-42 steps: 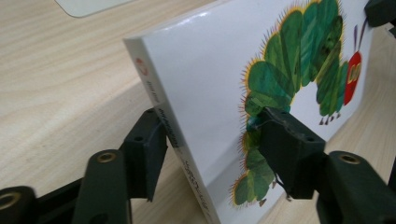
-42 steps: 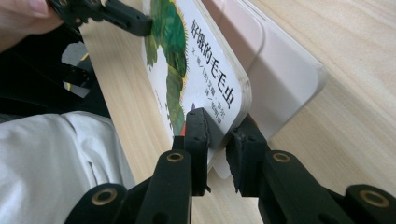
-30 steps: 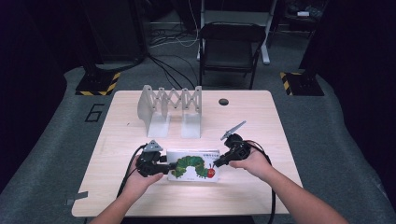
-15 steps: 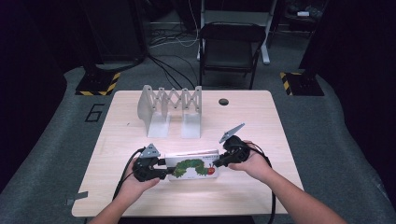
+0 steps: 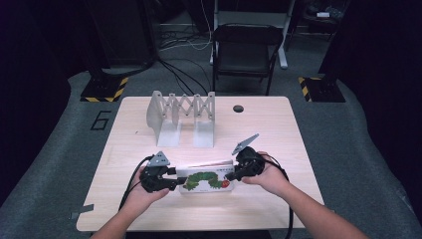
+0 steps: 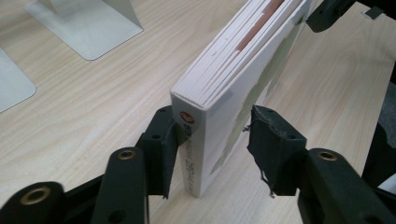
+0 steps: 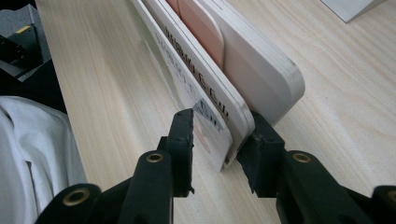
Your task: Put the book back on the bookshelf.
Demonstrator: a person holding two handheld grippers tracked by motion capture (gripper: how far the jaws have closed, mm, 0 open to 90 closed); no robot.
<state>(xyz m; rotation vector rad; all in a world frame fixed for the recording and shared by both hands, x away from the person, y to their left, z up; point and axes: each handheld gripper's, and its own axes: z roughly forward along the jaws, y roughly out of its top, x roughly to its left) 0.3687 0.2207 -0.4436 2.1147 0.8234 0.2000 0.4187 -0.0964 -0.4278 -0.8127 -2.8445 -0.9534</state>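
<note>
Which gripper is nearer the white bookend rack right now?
Left, slightly. The left gripper sits at the book's left end, almost straight below the rack; the right gripper is at the book's right end, off to the rack's right.

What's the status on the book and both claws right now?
Left claw straddles the book at its spine end, far pad off. Right claw has just been opening, some pages between jaws. Book stands on edge. Rack behind, clear.
</note>
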